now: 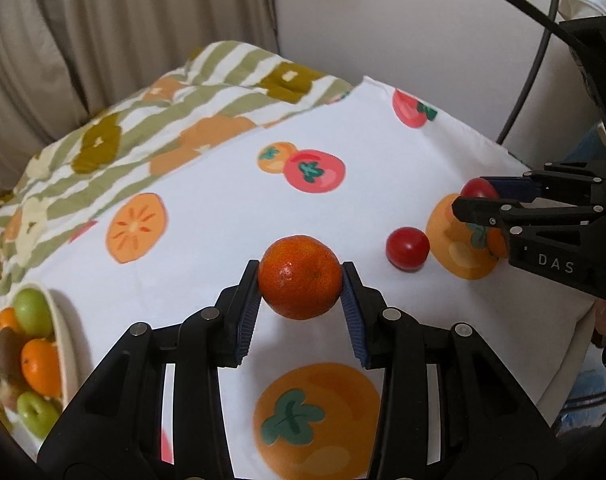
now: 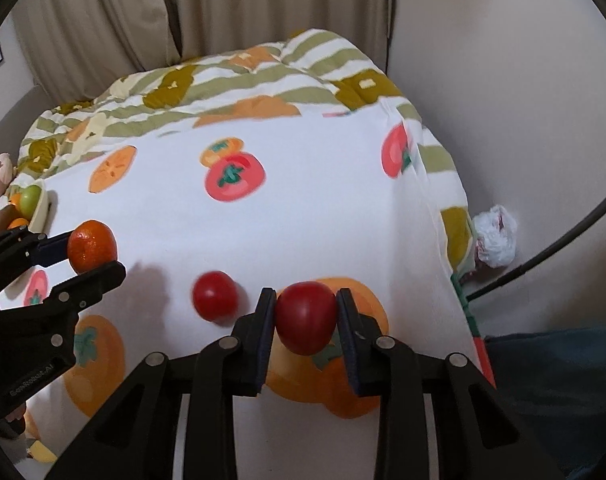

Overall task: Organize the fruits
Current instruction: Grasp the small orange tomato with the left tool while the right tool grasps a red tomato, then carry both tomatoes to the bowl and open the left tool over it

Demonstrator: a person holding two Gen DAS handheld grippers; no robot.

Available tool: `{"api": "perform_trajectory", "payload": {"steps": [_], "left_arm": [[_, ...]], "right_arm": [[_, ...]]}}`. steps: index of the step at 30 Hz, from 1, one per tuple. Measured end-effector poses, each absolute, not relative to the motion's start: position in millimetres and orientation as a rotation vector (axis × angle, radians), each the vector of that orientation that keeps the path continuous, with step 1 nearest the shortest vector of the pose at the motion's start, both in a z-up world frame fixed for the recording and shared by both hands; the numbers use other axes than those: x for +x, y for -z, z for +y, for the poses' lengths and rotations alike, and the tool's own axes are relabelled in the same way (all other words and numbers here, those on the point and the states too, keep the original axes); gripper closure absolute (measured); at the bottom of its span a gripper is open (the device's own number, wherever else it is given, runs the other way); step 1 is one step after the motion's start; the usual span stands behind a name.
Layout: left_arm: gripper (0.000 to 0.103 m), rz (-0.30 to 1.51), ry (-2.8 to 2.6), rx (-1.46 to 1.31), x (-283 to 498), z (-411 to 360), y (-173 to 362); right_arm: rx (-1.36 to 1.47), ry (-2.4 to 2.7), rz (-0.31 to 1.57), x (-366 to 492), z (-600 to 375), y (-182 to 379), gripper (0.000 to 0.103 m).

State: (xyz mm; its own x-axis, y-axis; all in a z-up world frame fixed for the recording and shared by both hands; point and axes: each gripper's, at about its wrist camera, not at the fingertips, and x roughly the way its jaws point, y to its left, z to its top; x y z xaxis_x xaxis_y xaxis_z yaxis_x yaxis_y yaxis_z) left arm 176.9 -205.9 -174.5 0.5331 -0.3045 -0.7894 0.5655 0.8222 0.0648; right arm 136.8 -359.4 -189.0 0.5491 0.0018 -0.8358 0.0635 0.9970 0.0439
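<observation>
Nearest to the left wrist camera are the two black fingers of the left gripper (image 1: 301, 284), and their blue pads press on both sides of an orange mandarin (image 1: 299, 277), which hangs clear above the white cloth (image 1: 223, 280) with printed fruits. Nearest to the right wrist camera, the right gripper (image 2: 305, 312) is closed on a red tomato (image 2: 306, 311); the pads touch it on the left and the right side, over a printed orange fruit. A second tomato (image 2: 215, 297) lies free on the cloth just to the left of the right gripper's fingers; in the left wrist view the same one (image 1: 407, 247) is to the right of the mandarin, between the two grippers. The left wrist view shows the right gripper (image 1: 477, 200) from the side, with its tomato (image 1: 478, 189) half hidden behind the fingers. Only this view shows well the bowl (image 1: 63, 336) to the lower left of the left gripper, with green apples (image 1: 33, 312), oranges (image 1: 41, 366) and a brown fruit (image 1: 7, 354) inside; in the right wrist view the bowl (image 2: 43, 208) is only a small piece at the left edge. The right wrist view shows the mandarin (image 2: 91, 246) from the side in the left gripper (image 2: 93, 256), and only it shows a crumpled white bag (image 2: 497, 236) to the right, past the edge of the cloth. Behind the cloth lies a striped quilt (image 2: 239, 80).
</observation>
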Motion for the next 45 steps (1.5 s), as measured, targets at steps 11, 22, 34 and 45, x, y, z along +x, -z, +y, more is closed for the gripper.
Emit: {"api": "perform_trajectory", "payload": {"steps": [11,22,34,45], "left_arm": [[0.06,0.804,0.394,0.27,164.3,-139.4,129.9],[0.06,0.784,0.226,0.188,163.0,-41.6,104.0],[0.06,0.802,0.134,0.161,200.9,67.6,101.5],[0.06,0.846,0.171,0.157,257.2,135.1,126.7]], "right_arm": [[0.007,-0.069,0.93,138.4,-310.3,146.4,0.075],[-0.048,-0.263,0.882,157.2,-215.2,118.8,0.075],[-0.055,-0.398,0.886,195.5,-100.3,117.8,0.075],[-0.015,-0.361,0.929,238.9,-41.4,139.6,0.075]]}}
